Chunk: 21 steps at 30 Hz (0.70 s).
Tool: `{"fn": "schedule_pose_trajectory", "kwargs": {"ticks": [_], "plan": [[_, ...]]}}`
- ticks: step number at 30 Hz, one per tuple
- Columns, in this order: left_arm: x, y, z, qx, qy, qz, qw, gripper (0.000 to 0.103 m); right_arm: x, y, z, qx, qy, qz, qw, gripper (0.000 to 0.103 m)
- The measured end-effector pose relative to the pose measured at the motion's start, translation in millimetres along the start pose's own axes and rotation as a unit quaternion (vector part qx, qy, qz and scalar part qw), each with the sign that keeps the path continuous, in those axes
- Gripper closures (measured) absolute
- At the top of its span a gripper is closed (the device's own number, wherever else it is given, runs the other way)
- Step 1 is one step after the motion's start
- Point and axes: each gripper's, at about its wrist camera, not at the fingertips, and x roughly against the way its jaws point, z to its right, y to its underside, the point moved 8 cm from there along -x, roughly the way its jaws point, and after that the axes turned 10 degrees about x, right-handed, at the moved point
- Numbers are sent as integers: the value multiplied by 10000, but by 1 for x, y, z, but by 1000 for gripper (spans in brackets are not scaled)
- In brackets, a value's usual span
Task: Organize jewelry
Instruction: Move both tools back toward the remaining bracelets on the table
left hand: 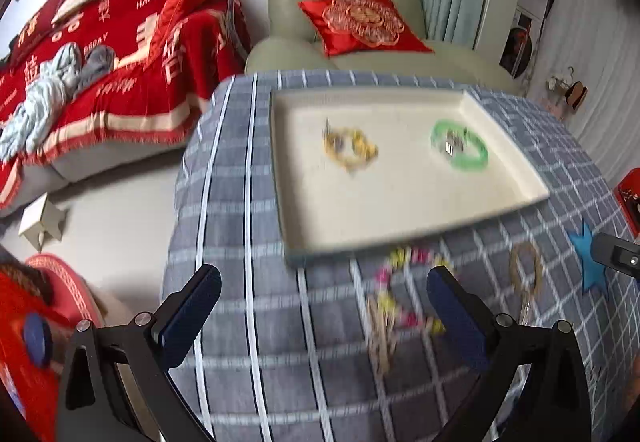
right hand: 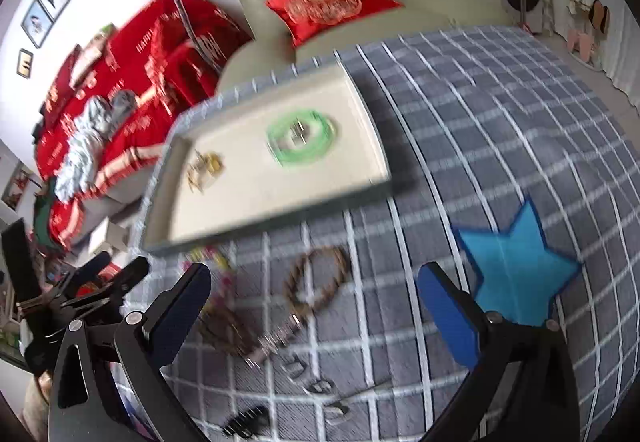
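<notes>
A cream tray (left hand: 400, 202) (right hand: 248, 202) lies on the grey checked tablecloth. In it are a yellow bead bracelet (left hand: 350, 148) (right hand: 204, 166) and a green bangle (left hand: 460, 146) (right hand: 302, 140) with small metal pieces inside it. On the cloth in front of the tray lie a pink-and-yellow bead bracelet (left hand: 394, 282) (right hand: 208, 258), a brown bead bracelet (left hand: 526, 274) (right hand: 316, 282) and small silver pieces (right hand: 320, 386). My left gripper (left hand: 324, 302) is open and empty above the cloth near the pink-and-yellow bracelet. My right gripper (right hand: 314, 298) is open and empty above the brown bracelet.
A blue star mat (right hand: 516, 274) (left hand: 588, 258) lies on the cloth to the right. A black clip (right hand: 244, 422) lies near the front edge. A green armchair (left hand: 340, 2) with a red cushion stands behind the table, a red-covered sofa (left hand: 100, 62) to the left.
</notes>
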Motion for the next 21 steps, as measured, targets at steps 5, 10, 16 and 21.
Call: {"fn": "schedule_pose_trajectory", "kwargs": {"ticks": [5, 10, 16, 21], "plan": [[9, 36, -8, 42, -104, -186, 9998, 0, -10, 29, 9, -109, 111, -306, 9994, 0], [12, 53, -10, 31, -130, -322, 9994, 0, -16, 43, 17, -170, 282, -495, 9982, 0], [8, 58, -5, -37, -181, -362, 9992, 0, -18, 44, 18, -76, 491, -520, 9974, 0], [1, 60, -2, -80, -268, -423, 9987, 0, -25, 39, 16, 10, 654, -541, 9964, 0]]}}
